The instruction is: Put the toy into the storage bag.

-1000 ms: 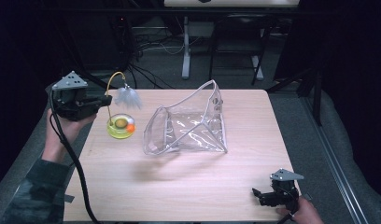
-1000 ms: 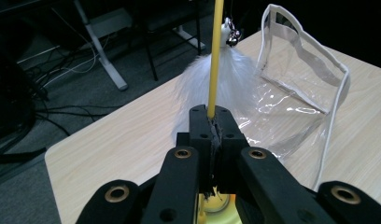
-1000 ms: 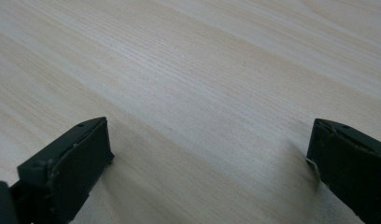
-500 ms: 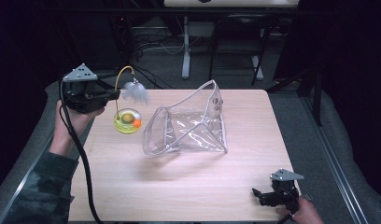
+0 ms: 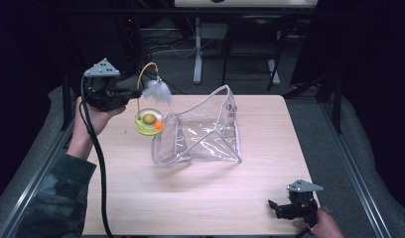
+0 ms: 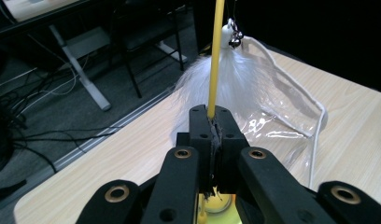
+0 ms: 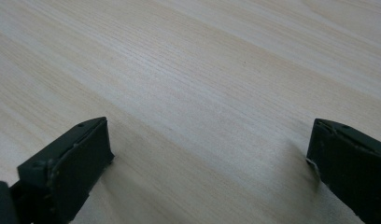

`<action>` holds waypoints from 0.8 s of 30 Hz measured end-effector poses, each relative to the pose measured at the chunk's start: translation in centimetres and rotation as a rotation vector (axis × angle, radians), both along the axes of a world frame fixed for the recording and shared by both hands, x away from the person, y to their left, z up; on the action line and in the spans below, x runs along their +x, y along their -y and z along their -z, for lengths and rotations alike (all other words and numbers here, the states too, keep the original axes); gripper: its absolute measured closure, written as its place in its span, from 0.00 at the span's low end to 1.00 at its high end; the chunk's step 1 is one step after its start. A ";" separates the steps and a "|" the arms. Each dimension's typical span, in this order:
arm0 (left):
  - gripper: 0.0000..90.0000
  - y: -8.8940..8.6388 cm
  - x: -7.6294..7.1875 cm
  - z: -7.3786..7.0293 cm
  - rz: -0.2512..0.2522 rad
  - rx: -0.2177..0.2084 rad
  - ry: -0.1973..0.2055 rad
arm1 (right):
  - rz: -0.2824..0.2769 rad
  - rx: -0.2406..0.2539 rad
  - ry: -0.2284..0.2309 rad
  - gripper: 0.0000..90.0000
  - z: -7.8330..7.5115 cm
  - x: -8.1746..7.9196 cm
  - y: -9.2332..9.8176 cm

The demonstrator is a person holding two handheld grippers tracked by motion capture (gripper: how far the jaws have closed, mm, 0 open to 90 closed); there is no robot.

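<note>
Yellow wand (image 6: 214, 60) pinched in the left gripper (image 5: 132, 92); right gripper (image 5: 276, 208) gapes empty. Next, probably, the clear bag (image 5: 200, 134).

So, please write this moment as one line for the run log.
left gripper: shut on toy stem | toy: beside clear bag | right gripper: open, low over table

A pale wooden table (image 5: 200, 198) stands on grey floor (image 5: 314, 111), metal rails running past it at three o'clock (image 5: 359, 173) and nine o'clock (image 5: 41, 171), with a white desk leg (image 5: 197, 54), dark chair legs (image 5: 250, 54) and tangled cables (image 5: 161, 44) beyond at twelve.
</note>
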State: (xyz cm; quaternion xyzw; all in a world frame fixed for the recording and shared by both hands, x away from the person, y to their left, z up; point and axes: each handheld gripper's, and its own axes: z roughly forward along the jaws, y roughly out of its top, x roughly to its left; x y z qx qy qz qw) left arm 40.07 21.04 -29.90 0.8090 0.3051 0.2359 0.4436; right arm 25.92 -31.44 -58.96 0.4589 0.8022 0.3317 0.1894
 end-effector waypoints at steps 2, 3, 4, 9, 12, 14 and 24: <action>0.98 0.6 0.2 0.0 0.007 0.003 0.004 | 0.001 -0.001 0.000 0.00 0.0 0.0 0.0; 0.98 0.9 0.3 0.0 0.015 0.009 0.002 | 0.001 -0.002 0.000 0.00 0.0 0.0 0.0; 0.98 1.2 0.4 0.1 0.018 0.011 0.002 | 0.002 -0.002 0.001 0.00 0.0 0.0 0.0; 0.98 2.3 0.8 0.2 0.039 0.013 -0.006 | 0.002 -0.001 0.000 0.00 0.0 0.0 0.0; 0.98 3.0 1.0 0.4 0.051 0.012 -0.013 | 0.000 0.000 0.000 0.00 0.0 0.0 0.0; 0.98 3.4 1.2 0.5 0.059 0.018 -0.015 | 0.002 -0.001 0.001 0.00 0.0 0.0 0.0; 0.98 5.1 2.1 1.6 0.090 0.026 -0.051 | 0.001 -0.001 0.000 0.00 0.0 0.0 0.0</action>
